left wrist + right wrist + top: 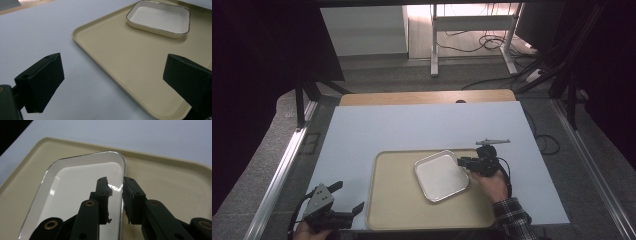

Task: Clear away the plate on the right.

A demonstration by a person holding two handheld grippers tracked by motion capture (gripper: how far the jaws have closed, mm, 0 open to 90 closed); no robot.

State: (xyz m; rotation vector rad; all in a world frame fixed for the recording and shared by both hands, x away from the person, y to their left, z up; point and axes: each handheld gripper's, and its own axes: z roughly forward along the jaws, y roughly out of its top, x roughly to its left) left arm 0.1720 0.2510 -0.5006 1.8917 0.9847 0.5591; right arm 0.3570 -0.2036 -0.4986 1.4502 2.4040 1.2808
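Observation:
A white rectangular dish (441, 175) with a thin dark rim lies at an angle on the right half of a beige tray (397, 200). My right gripper (460, 161) comes in from the dish's right side. In the right gripper view its jaws straddle the rim of the dish (75, 185), one jaw inside and one outside over the tray (162, 180), and my right gripper (115, 182) is shut on it. My left gripper (348, 196) is open, off the tray's near left corner. The left gripper view has the tray (130, 57) and dish (158, 17) beyond my left gripper (112, 75).
The tray rests on a white tabletop (412, 125) with a wooden strip (427, 96) along its far edge. Metal rails (282, 170) run down both sides. Beyond the table stand a white frame (434, 45) and floor cables (492, 42).

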